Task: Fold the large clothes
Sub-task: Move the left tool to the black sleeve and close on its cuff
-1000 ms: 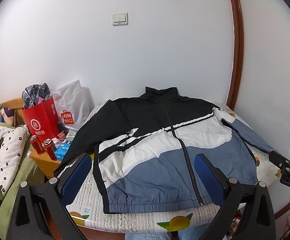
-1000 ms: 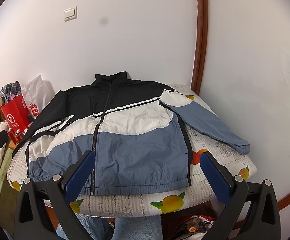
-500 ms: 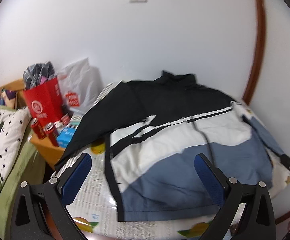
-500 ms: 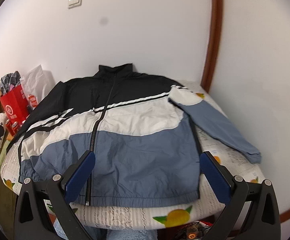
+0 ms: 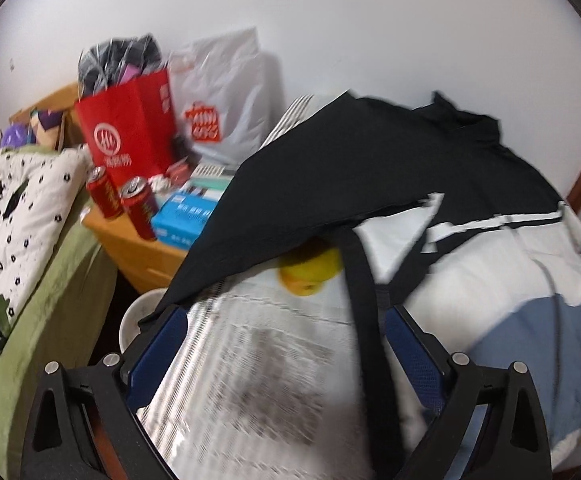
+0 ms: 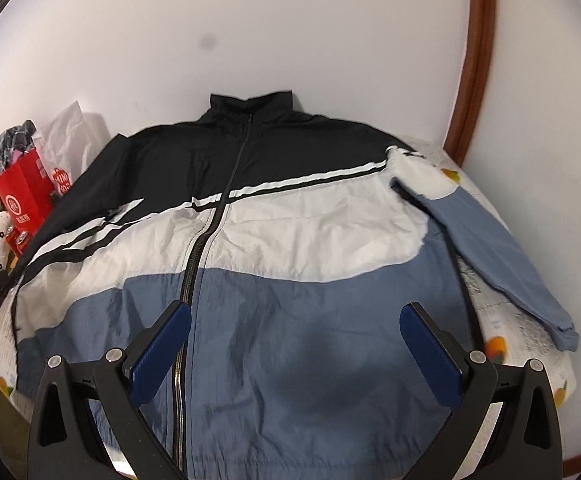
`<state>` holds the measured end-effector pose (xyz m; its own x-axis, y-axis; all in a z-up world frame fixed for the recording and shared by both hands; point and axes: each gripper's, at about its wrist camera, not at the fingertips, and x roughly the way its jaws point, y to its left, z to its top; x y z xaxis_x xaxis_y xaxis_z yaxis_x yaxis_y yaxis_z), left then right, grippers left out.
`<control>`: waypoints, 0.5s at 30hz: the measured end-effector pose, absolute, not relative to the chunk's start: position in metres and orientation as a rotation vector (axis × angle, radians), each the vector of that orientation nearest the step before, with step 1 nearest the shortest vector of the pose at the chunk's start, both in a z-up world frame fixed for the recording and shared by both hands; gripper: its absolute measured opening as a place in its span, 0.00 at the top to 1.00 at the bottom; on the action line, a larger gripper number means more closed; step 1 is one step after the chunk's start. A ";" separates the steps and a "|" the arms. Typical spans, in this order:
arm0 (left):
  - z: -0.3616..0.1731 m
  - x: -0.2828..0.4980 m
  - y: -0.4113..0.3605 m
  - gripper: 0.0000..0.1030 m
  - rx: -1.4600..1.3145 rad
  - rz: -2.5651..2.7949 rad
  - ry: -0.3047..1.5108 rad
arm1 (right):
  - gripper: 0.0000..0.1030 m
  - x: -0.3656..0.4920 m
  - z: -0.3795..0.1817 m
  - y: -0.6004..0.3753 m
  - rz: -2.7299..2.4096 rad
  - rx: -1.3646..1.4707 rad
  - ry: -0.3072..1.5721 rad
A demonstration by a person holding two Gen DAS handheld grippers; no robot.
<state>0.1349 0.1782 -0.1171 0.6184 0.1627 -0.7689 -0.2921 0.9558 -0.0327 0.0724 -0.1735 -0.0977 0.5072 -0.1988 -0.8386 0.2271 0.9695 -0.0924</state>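
A zipped jacket (image 6: 290,240) in black, white and blue lies flat, front up, on a cover printed with fruit (image 5: 258,360). Its blue sleeve (image 6: 490,248) stretches to the right and its black sleeve (image 5: 274,216) runs down off the left edge. My left gripper (image 5: 286,344) hovers low over the jacket's left side; its jaws are closing, with bare cover and the jacket's black side edge (image 5: 366,320) between them, and no pad pressing. My right gripper (image 6: 296,344) stands open just above the blue lower front, beside the zip.
Left of the table stands a wooden nightstand (image 5: 138,248) with a red paper bag (image 5: 130,136), a white plastic bag (image 5: 226,92), two red cans (image 5: 138,204) and a blue box (image 5: 186,212). A dotted quilt (image 5: 22,216) lies further left. A brown door frame (image 6: 474,60) runs up the right.
Both grippers have come down and closer to the jacket. The left view has swung left to the black sleeve and the jacket's side; the right now sits over the blue front.
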 end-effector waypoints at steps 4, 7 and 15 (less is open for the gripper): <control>-0.140 0.149 0.201 0.12 -0.172 0.291 0.920 | 0.01 0.094 -0.117 -0.171 -0.246 0.069 1.032; -0.152 0.159 0.212 0.13 -0.176 0.311 0.937 | 0.01 0.110 -0.129 -0.166 -0.239 0.063 1.048; -0.158 0.178 0.220 0.29 -0.155 0.339 0.910 | 0.01 0.134 -0.153 -0.155 -0.230 0.016 1.098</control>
<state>0.1784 0.2204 -0.1577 0.5655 0.2222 -0.7942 -0.3520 0.9359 0.0112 0.1339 -0.1546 -0.1529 0.4337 -0.1769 -0.8835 0.1928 0.9761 -0.1007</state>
